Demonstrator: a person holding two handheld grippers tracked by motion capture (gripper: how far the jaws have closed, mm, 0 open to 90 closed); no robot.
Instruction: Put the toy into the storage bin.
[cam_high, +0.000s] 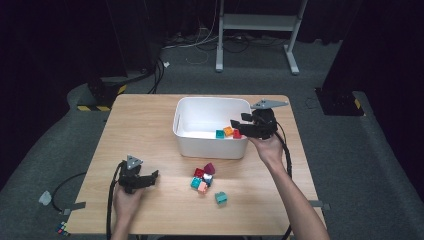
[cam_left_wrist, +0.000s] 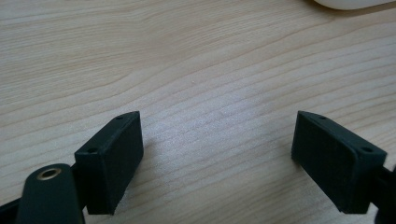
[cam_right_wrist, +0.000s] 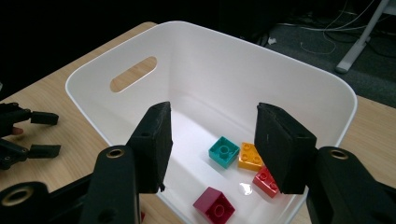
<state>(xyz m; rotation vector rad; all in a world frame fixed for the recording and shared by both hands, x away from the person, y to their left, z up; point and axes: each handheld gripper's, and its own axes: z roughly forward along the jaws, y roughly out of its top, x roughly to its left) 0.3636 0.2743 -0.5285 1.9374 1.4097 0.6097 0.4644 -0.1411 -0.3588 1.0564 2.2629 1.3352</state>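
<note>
Right gripper (cam_high: 239, 126): I held it over the white bin's (cam_high: 186, 115) right rim, jaws apart, nothing between | bin: teal (cam_right_wrist: 223, 151), orange (cam_right_wrist: 250, 156), red (cam_right_wrist: 265, 180) and magenta (cam_right_wrist: 214, 202) blocks inside, far half bare | left gripper (cam_high: 152, 177): jaws wide, empty, near-left on bare wood | loose blocks (cam_high: 202, 179): just near of the bin

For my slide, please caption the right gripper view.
Open right gripper above white bin holding four bricks.

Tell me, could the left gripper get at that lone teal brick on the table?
Probably yes. The left gripper is open and empty, and bare table lies between it and the teal brick; the brick cluster sits slightly aside.
</note>
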